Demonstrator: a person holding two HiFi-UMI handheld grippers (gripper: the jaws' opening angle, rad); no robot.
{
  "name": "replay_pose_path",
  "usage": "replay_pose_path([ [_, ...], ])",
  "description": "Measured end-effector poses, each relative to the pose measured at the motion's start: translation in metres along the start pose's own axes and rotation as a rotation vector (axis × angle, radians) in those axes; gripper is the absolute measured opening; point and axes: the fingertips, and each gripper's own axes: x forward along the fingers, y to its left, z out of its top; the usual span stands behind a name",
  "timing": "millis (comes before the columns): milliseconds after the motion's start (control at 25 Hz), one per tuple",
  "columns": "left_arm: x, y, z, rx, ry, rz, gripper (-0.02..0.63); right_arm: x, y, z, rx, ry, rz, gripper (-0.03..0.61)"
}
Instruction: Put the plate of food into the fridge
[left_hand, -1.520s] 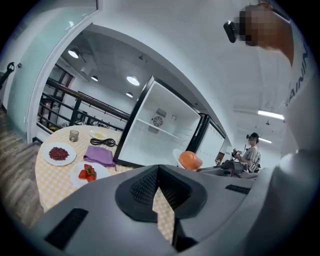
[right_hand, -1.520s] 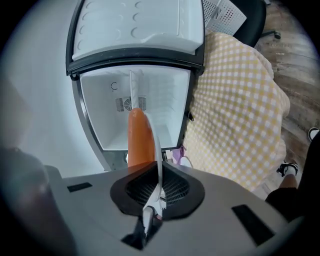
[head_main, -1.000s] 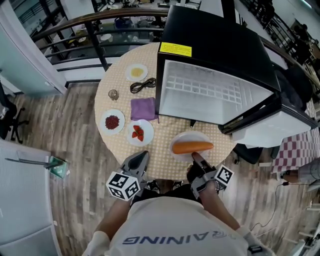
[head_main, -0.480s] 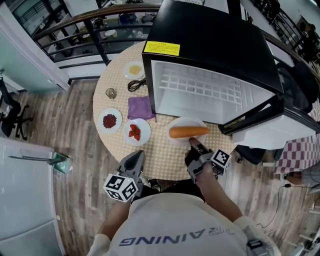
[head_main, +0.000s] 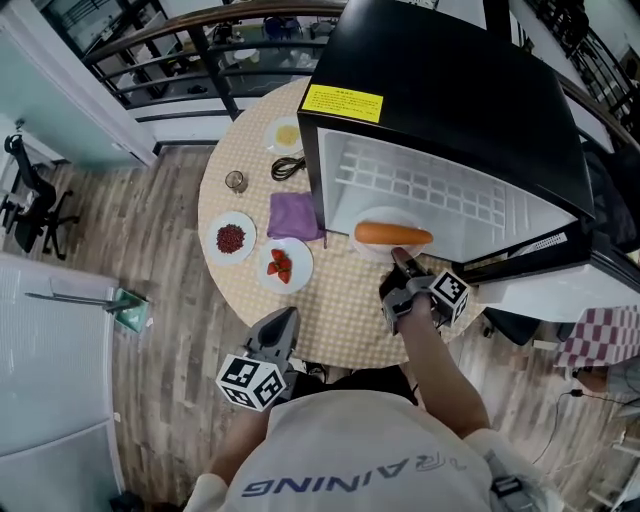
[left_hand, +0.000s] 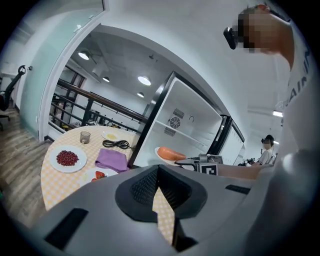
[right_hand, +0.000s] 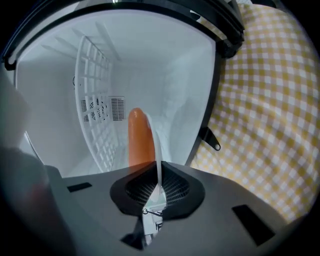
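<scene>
Plate of food: we are holding the white plate (head_main: 368, 250) level at the open mouth of the fridge (head_main: 450, 90), above the table (head_main: 340, 300). Whether its far rim is already past the sill we cannot tell.
Food: the long orange piece (head_main: 393, 235) is lying across the plate, so we are keeping the plate flat to stop it rolling off.
Right gripper: the right gripper (head_main: 400, 258) is pinching the plate's near rim, its jaws pressed tight on the thin edge. Gripping that edge is letting the free end of the plate lead into the cavity.
Fridge interior: in the right gripper view the white cavity and its wire shelf (right_hand: 92, 100) are filling the space beyond the plate. The door (head_main: 530, 255) is standing open at the right, leaving the way in clear.
Left gripper: the left gripper (head_main: 285, 318) is hanging low near our body, well apart from the plate. Its jaws are pressed together on nothing. We judge it is waiting there because one grip is enough.
Other dishes: the purple cloth (head_main: 292, 215), the strawberry plate (head_main: 282, 265) and the red-berry plate (head_main: 231, 239) are sitting to the left of the fridge, out of the path.
Step in hand: we judge the plate is not yet set down. The pinch needs to hold until a shelf is bearing it.
</scene>
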Motion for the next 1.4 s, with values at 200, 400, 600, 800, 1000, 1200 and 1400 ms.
replay_pose_path([
  [200, 0.003, 0.003, -0.003, 0.009, 0.006, 0.022, 0.006, 0.034, -0.005, 0.022, -0.013, -0.025, -0.02, 0.034],
  [400, 0.002, 0.008, -0.005, -0.001, 0.011, 0.042, 0.006, 0.067, -0.006, 0.044, -0.017, -0.067, -0.054, 0.034],
  [600, 0.005, 0.008, -0.006, -0.005, 0.016, 0.041, 0.006, 0.089, -0.006, 0.057, -0.023, -0.095, -0.099, 0.034],
  [800, 0.009, 0.005, -0.004, 0.002, 0.018, 0.031, 0.006, 0.099, -0.011, 0.057, -0.031, -0.1, -0.149, 0.035],
  [1000, 0.009, 0.005, -0.002, 0.006, 0.016, 0.025, 0.006, 0.101, -0.01, 0.058, -0.019, -0.114, -0.149, 0.04],
  [1200, 0.007, 0.005, -0.005, -0.003, 0.022, 0.024, 0.006, 0.104, 0.003, 0.057, -0.19, -0.06, -0.153, 0.072],
  [1400, 0.004, 0.005, -0.007, -0.004, 0.027, 0.022, 0.006, 0.106, 0.006, 0.05, -0.365, 0.02, -0.151, 0.16],
])
